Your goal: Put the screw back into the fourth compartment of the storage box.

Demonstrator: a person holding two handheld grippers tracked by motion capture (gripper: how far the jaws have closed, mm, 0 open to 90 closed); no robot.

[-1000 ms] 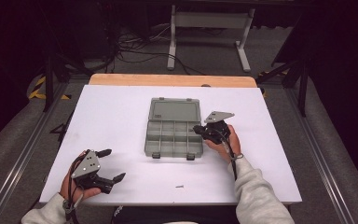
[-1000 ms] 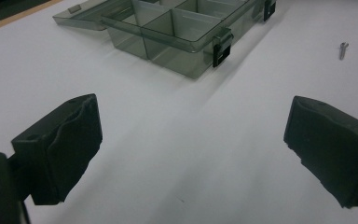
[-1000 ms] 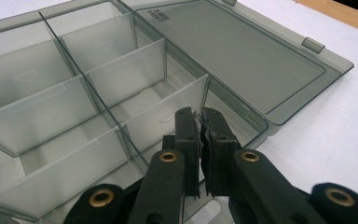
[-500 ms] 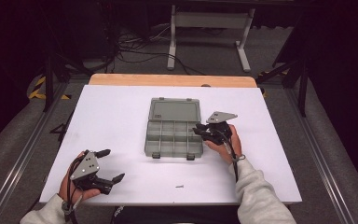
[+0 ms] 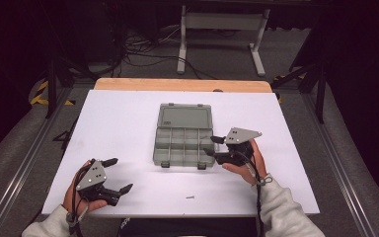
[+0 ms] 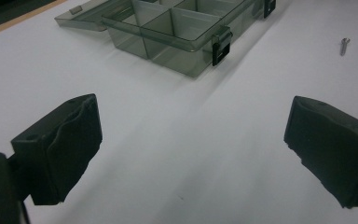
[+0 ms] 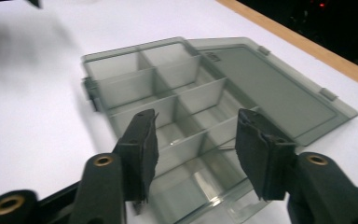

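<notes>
A white table top (image 5: 128, 128) fills the middle of the high view, with a strip of bare wood (image 5: 182, 84) along its far edge. Grey floor and metal rails (image 5: 10, 197) flank it left and right. Beyond the far edge the room is dark: black cables (image 5: 138, 49) lie on the floor beside the pale legs of a stand (image 5: 219, 22), and yellow-black tape (image 5: 42, 94) marks the floor at far left.

A clear grey box (image 5: 183, 143) sits near the centre of the table, its lid (image 5: 185, 116) folded flat away from the person and its compartments open upward. Two black latches (image 6: 220, 45) hang on its near wall. A small screw (image 5: 190, 197) lies alone on the white surface near the front edge, well apart from the box.

The right gripper (image 5: 214, 146) is held at the box's near right corner. Its jaws have just been opening and now stand partly apart. In the right gripper view they hang over the nearest compartments with nothing between the pads.

The left gripper (image 5: 118, 175) rests near the front left of the table, well apart from the box. Its jaws stand wide apart and empty over bare white surface, as the left gripper view shows. Sleeves (image 5: 281, 212) enter from the bottom edge.
</notes>
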